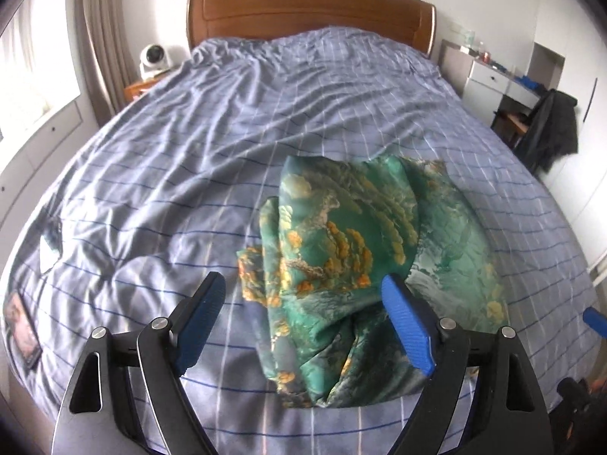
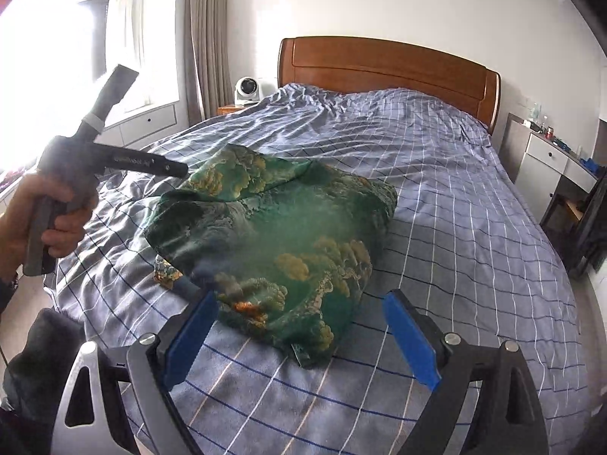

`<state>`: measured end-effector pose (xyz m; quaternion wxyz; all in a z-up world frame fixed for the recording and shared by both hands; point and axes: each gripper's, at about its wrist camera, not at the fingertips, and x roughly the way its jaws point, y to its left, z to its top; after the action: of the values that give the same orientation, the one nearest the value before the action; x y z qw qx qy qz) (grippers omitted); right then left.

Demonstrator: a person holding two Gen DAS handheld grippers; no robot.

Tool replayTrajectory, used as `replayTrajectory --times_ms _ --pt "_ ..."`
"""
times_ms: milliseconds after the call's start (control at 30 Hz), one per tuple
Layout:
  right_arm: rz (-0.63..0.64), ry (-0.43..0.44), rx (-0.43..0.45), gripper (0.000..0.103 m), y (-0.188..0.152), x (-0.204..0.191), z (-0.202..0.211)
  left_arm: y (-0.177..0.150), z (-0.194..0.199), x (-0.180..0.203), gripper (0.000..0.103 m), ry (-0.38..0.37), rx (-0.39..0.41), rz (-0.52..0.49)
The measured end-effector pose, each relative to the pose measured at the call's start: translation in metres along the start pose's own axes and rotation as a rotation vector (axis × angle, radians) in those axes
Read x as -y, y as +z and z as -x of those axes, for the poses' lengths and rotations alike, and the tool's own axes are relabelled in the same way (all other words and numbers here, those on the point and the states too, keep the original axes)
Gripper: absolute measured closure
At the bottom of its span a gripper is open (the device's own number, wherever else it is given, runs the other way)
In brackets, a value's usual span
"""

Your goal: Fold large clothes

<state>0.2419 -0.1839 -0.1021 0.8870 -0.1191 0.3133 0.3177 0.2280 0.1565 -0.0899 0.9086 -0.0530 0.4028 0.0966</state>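
Left gripper (image 1: pixel 299 288) fills the lower frame, jaws wide and holding nothing, above the folded green garment (image 1: pixel 341 250) lying centre-right on the bed (image 1: pixel 159 159). Over on the right wrist view, right gripper (image 2: pixel 299 307) low in frame, jaws also wide, empty; garment (image 2: pixel 280 227) sits mid-frame, left hand (image 2: pixel 41 212) at left edge.
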Motion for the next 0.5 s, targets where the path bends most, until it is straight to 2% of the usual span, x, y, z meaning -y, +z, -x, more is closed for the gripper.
replayTrajectory --times_ms 200,300,367,433,467,500 --pt "-0.007 -0.002 -0.021 0.011 -0.01 0.002 0.001 0.002 0.003 0.005 0.017 0.04 0.003 -0.018" --pt "-0.009 -0.006 -0.035 0.011 -0.013 0.004 -0.001 0.003 0.001 0.002 0.017 0.026 -0.012 -0.01" --pt "-0.013 -0.007 -0.049 0.011 -0.014 0.007 -0.003 0.005 0.002 -0.006 0.017 -0.037 -0.026 0.02" --pt "-0.025 -0.008 -0.054 0.011 -0.012 0.013 -0.003 0.012 -0.002 -0.022 0.017 -0.209 -0.069 0.088" --pt "-0.034 -0.006 -0.054 0.011 -0.011 0.016 -0.003 0.016 -0.008 -0.035 0.017 -0.33 -0.121 0.138" --pt "-0.045 -0.003 -0.054 0.011 -0.01 0.02 -0.002 0.017 -0.013 -0.041 0.017 -0.389 -0.152 0.162"
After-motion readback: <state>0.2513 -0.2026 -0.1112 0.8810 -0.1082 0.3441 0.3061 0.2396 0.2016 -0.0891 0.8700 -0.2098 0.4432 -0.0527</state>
